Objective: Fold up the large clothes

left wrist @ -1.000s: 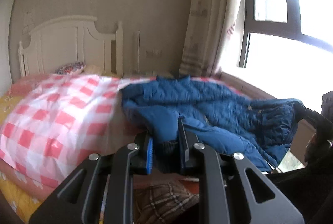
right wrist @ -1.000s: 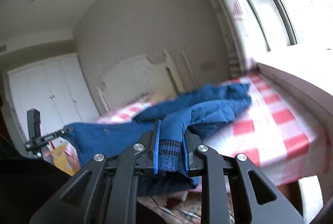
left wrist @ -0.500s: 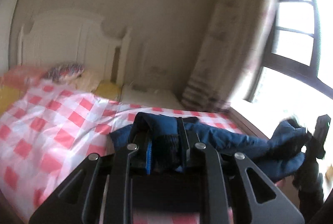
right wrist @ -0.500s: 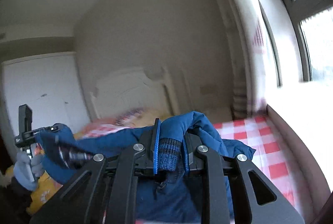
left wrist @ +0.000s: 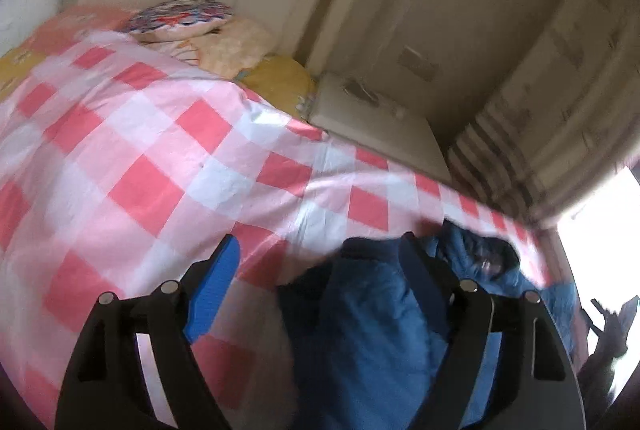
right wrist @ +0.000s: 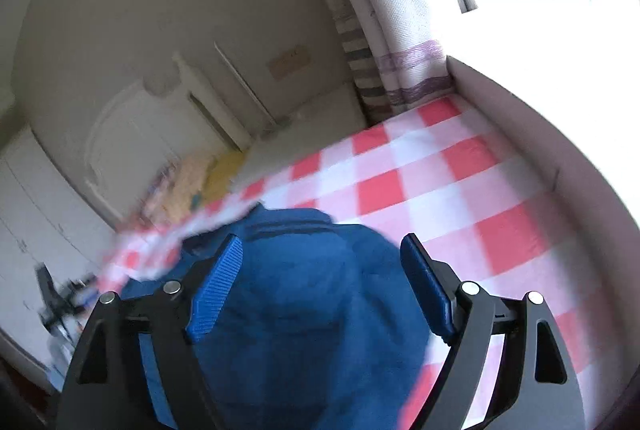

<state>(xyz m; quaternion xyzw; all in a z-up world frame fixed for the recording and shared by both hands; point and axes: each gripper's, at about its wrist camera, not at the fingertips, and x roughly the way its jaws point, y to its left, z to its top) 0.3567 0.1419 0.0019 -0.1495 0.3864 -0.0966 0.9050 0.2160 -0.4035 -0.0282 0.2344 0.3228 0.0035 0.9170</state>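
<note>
We have just let go: both the left gripper [left wrist: 320, 266] and right gripper [right wrist: 320, 258] now stand spread, where half a second ago they pinched cuffs. The blue jacket [right wrist: 304, 294] lies at six o'clock on the checked bedspread [left wrist: 140, 158], laid out for folding.

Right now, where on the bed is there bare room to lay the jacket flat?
Bare checkered cover lies between the pillows and the blue jacket, and between jacket and window ledge. Crowded where the jacket is bunched under the open left gripper and right gripper.
</note>
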